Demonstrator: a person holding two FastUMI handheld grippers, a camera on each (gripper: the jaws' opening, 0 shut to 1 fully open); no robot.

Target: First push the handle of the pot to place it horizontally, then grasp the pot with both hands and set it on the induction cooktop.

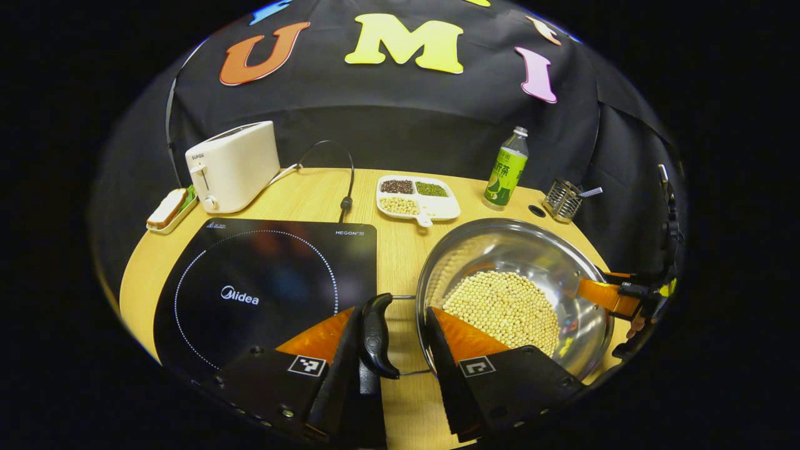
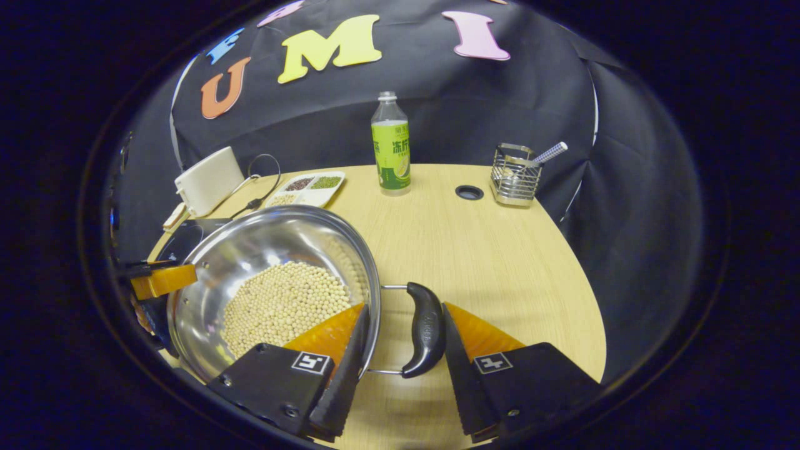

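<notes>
The steel pot [image 1: 519, 294], loaded with soybeans [image 1: 503, 306] so likely heavy and slick, sits beside the induction cooktop [image 1: 262, 294], each black side handle [image 1: 375, 334] between spread, unclamped fingers of the left gripper [image 1: 390, 350] and right gripper [image 2: 403, 350], the best holds.

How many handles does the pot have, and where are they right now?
2. One handle sits between the left gripper fingers, toward the cooktop; the other handle sits between the right gripper fingers, on the pot's opposite side.
</notes>
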